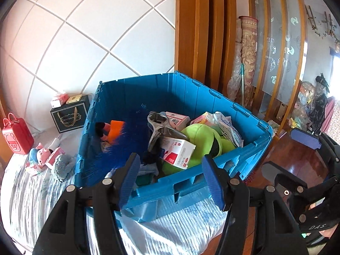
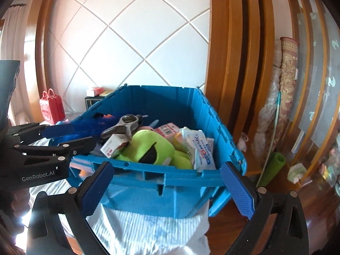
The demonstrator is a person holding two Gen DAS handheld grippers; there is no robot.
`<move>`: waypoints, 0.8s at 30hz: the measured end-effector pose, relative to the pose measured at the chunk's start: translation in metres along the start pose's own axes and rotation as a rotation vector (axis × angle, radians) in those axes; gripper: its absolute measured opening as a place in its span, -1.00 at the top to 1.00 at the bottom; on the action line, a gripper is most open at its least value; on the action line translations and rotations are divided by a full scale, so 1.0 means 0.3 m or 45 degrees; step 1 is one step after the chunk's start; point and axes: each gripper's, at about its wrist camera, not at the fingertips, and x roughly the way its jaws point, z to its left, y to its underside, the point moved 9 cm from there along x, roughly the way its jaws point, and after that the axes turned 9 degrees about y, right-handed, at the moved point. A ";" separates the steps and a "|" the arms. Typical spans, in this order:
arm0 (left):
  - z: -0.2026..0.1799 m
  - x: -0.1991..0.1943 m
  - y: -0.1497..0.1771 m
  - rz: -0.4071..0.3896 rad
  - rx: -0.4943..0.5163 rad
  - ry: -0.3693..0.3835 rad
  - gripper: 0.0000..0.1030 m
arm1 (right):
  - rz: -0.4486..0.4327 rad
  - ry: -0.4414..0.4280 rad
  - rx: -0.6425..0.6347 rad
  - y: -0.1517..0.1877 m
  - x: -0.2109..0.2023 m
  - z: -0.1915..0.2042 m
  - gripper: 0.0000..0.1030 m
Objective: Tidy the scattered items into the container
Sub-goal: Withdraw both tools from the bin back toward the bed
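The blue crate stands on a white striped cloth. In it lie a green plush, a metal hand tool, a white and red box, a blue bristle brush and wipe packets. My left gripper hovers open at the crate's near rim, nothing between its pads. To its right, my right gripper stands wide open and empty before the same rim.
Left of the crate, a pink pig toy, a pink box and a grey plush lie on the cloth. Behind them are a red case and a black gift box. A rolled carpet leans at the right.
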 end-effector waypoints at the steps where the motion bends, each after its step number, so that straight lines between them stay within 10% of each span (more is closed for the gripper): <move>1: 0.022 -0.020 0.003 -0.010 -0.006 -0.007 -0.16 | -0.005 -0.005 0.003 -0.003 -0.014 0.025 -0.99; 24: 0.966 -0.565 0.304 -0.045 -0.223 -0.231 -0.16 | -0.017 -0.253 -0.102 -0.102 -0.171 1.145 -0.99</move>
